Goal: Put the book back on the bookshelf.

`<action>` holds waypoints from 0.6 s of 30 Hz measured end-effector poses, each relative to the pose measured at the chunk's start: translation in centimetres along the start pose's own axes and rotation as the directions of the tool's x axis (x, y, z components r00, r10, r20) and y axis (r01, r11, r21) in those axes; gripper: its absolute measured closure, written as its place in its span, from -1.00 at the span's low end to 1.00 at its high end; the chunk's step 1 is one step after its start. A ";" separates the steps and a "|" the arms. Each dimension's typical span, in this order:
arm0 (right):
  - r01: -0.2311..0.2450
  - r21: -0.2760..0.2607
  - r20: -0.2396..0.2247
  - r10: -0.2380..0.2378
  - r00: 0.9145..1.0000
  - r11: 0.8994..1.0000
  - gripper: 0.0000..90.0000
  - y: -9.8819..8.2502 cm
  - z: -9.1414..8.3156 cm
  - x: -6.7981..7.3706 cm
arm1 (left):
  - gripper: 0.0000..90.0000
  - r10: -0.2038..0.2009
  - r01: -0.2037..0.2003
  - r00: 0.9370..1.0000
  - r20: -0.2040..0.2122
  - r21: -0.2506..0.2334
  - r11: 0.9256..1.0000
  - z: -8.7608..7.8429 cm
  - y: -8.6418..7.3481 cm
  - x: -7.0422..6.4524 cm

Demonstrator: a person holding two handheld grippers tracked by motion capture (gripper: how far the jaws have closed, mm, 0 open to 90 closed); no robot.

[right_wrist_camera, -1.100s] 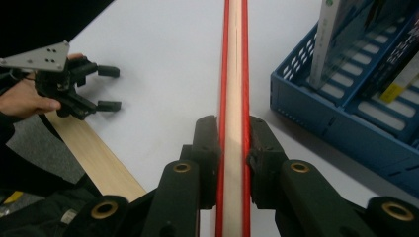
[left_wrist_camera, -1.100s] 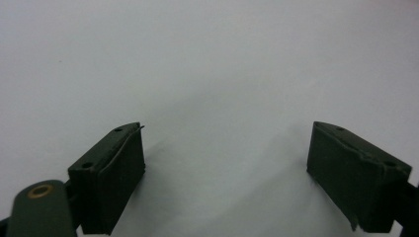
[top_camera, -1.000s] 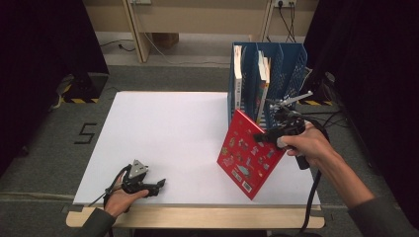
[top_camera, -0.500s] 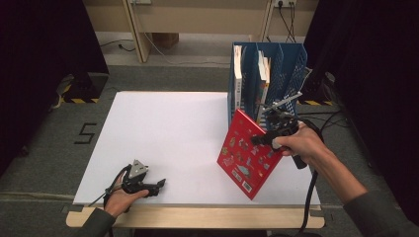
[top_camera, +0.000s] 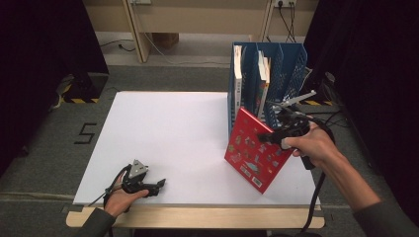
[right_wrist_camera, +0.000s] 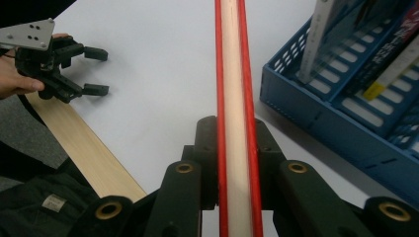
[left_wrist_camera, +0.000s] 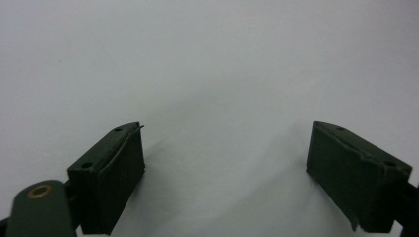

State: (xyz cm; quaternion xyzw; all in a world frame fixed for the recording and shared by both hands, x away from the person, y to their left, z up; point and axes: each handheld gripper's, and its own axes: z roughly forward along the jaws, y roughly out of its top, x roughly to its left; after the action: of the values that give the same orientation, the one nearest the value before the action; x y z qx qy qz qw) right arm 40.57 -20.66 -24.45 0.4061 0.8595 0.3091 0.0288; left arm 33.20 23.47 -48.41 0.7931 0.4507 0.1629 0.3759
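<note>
Nothing much has shifted since the earlier frame. At left, my left gripper (top_camera: 159, 185) rests on the table (top_camera: 163, 133), jaws apart and empty. My right gripper (top_camera: 263, 138) clamps the red book (top_camera: 252, 150), tilted beside the blue rack (top_camera: 291, 61).

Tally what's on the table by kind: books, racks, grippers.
Books: 4, namely the red book held in the right gripper and 3, as far as I can tell, standing in the rack
Blue file rack: 1
Grippers: 2, counting the left gripper
Total: 7
</note>
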 end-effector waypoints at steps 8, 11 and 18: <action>-0.043 -0.134 0.039 0.049 0.998 0.990 0.75 -0.4 -5.0 -1.0 | -0.70 0.000 0.000 1.000 0.000 0.000 1.000 0.0 0.0 0.0; -0.063 -0.194 0.071 0.078 0.994 0.979 0.75 -0.5 -6.9 -1.8 | -0.70 -0.001 0.001 1.000 0.000 0.001 1.000 0.0 0.0 0.0; -0.101 -0.305 0.134 0.148 0.980 0.947 0.75 -0.8 -10.8 -4.4 | -0.71 -0.003 0.003 1.000 -0.001 0.001 1.000 0.0 0.0 0.0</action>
State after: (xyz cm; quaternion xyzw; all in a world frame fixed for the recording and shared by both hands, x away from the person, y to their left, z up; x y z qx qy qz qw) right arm 39.68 -29.68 -17.02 0.4736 0.7711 0.4031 0.1365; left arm 33.21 23.43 -48.42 0.7926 0.4519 0.1626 0.3756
